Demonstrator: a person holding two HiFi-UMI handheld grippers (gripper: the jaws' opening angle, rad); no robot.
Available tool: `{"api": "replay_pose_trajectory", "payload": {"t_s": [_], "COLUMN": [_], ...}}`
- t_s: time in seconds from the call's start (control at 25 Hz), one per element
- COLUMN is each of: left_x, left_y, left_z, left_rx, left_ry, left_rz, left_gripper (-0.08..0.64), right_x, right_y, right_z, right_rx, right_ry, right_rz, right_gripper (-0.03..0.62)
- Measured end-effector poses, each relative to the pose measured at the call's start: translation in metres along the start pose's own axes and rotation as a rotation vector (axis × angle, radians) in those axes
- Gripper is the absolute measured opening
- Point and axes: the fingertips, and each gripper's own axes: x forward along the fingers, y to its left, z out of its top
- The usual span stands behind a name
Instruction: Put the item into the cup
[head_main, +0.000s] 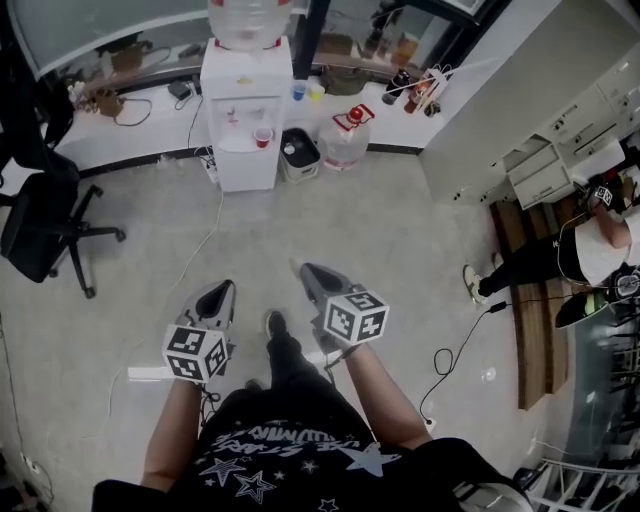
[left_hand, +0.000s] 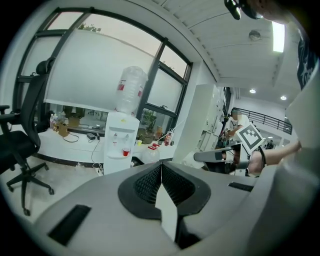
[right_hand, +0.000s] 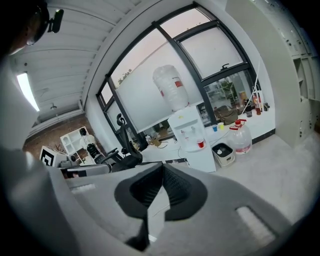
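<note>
Grey office floor (head_main: 400, 240): a red cup (head_main: 263, 137) sits on the water dispenser (head_main: 243, 100) at 12 o'clock, while the left gripper (head_main: 222, 292) and right gripper (head_main: 312, 274), jaws pressed together on nothing, leave the task apparently unstarted, the item not identifiable.

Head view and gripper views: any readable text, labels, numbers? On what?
Nothing is legible.
Shirt print: lettering among stars, too blurred to read.
Dispenser bottle: red label, too small to read.
Floor jug: reddish label band, too small to read.
Marker cube: black-and-white square pattern only, no letters or digits.
</note>
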Motion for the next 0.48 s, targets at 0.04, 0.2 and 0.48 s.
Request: {"api": "replay_pose_trajectory", "payload": {"t_s": [0.04, 0.2, 0.48], "left_x": [0.009, 0.039, 0.081], "left_y": [0.003, 0.014, 0.038], "left_z": [0.006, 0.029, 0.054], "left_rx": [0.003, 0.006, -0.028], "left_ry": [0.001, 0.003, -0.004], "left_rz": [0.002, 0.017, 0.062], "left_gripper": [0.009, 0.008, 0.009], "right_x": [0.007, 0.031, 0.069], "right_y": [-0.007, -0.030, -0.063], "right_z": [0.007, 0.035, 0.072], "right_rx": [0.003, 0.008, 0.009], "right_ry": [0.000, 0.001, 0.010], "right_rz": [0.002, 0.017, 0.051], "right_gripper": [0.002, 0.002, 0.002]}}
